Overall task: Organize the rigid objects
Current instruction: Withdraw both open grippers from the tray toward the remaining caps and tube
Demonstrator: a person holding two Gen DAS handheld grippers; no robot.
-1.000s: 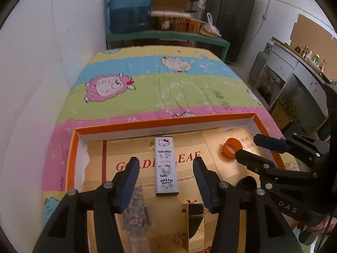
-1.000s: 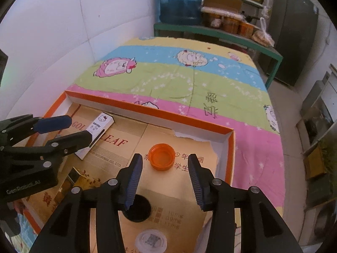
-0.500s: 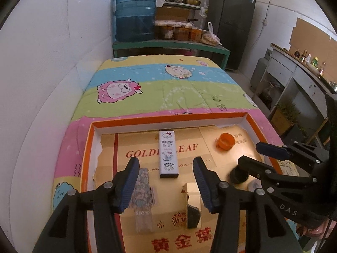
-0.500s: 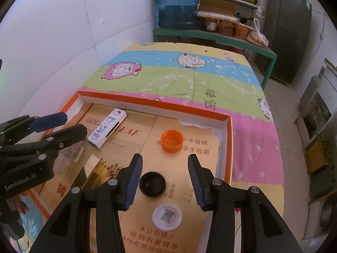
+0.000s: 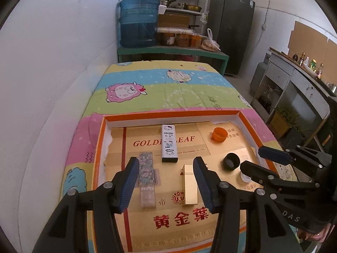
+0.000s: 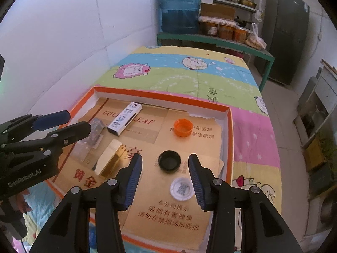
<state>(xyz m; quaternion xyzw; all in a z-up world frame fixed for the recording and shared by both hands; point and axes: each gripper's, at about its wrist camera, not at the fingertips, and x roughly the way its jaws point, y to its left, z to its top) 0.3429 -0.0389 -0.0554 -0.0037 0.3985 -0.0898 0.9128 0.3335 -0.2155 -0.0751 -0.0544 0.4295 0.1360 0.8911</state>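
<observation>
Lying flat in a shallow orange-rimmed tray [image 5: 99, 154] on a cartoon-print cloth [image 5: 168, 92] are six small things: three slim boxes on the left and three round caps on the right. The white box [image 5: 169, 143] with cartoon cats sits farthest back, over the red lettering of the cardboard lining. Nearer are the clear patterned box [image 5: 146, 179] and the gold box [image 5: 190, 184], side by side but apart. Of the caps, the orange cap [image 6: 182, 127] lies farthest back with its hollow side up, the black cap [image 6: 169, 160] sits in the middle, and the white cap [image 6: 182, 188] is nearest; none touch.

Two grippers hang above the tray. The left gripper [image 5: 166, 183] has its jaws spread with nothing between the pads; the patterned and gold boxes show in the gap below. The right gripper [image 6: 165, 179] is also spread and empty, with the black and white caps framed between its fingers.

A blue water jug [image 5: 139, 21] stands on a green shelf beyond the cloth.
</observation>
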